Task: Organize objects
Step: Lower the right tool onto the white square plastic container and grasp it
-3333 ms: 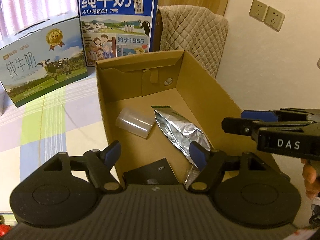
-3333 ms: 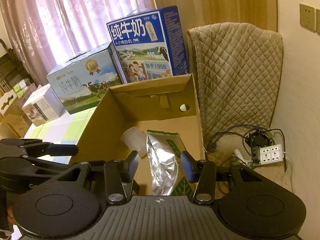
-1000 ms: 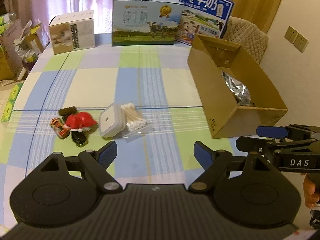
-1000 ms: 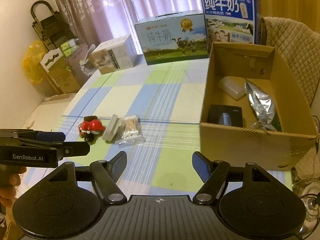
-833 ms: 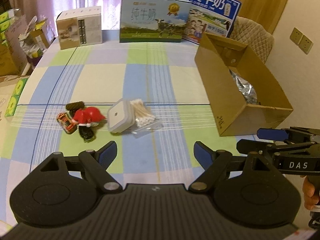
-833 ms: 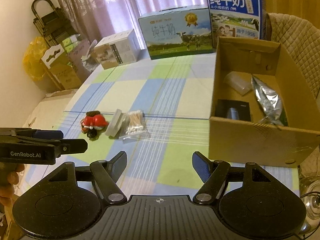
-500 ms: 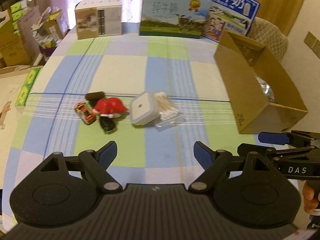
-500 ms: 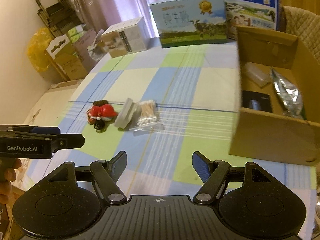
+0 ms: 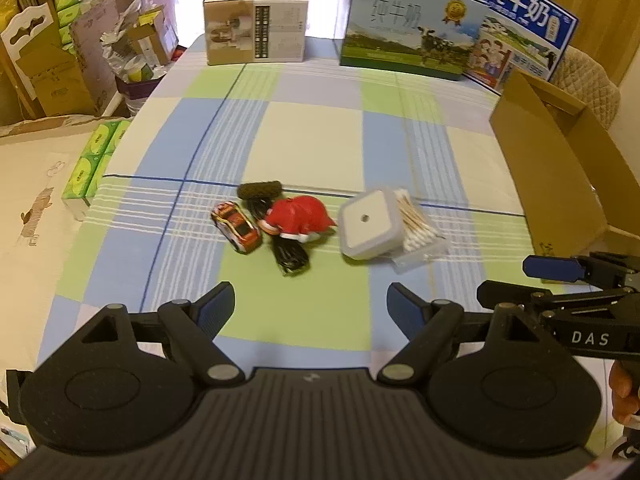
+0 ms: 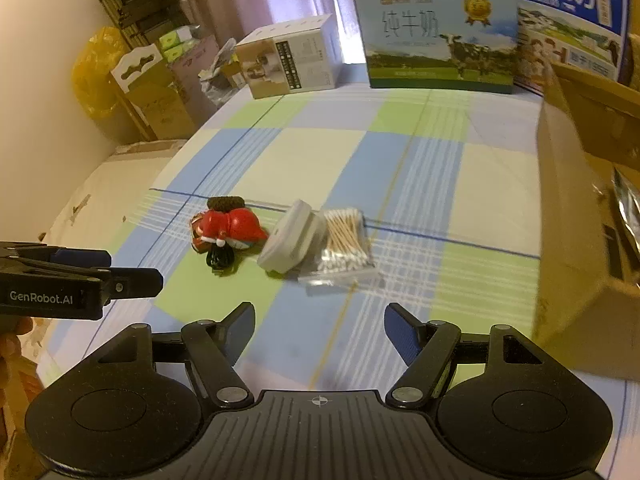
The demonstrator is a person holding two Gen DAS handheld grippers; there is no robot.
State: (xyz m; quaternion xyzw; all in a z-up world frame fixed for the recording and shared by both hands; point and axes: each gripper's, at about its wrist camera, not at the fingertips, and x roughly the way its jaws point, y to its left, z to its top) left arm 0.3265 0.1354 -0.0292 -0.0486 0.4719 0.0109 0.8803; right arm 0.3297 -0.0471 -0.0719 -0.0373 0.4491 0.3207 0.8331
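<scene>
Toy car (image 9: 237,227) plain from left wrist, hidden behind red figure (image 10: 229,225) from right

The red toy (image 9: 298,218) hides part of a black item under it, and the cardboard box (image 10: 576,240) is cut off at the right edge

**Small items clustered mid-table, box at right**

Mid-frame lie an orange toy car (image 9: 237,227), a red figure (image 9: 298,218) over a black toy car (image 9: 289,255), a dark roll (image 9: 260,189), a grey-white square case (image 9: 370,224), tilted, and bagged cotton swabs (image 9: 416,226) touching it. An open cardboard box (image 9: 560,168) sits at right edge.
</scene>
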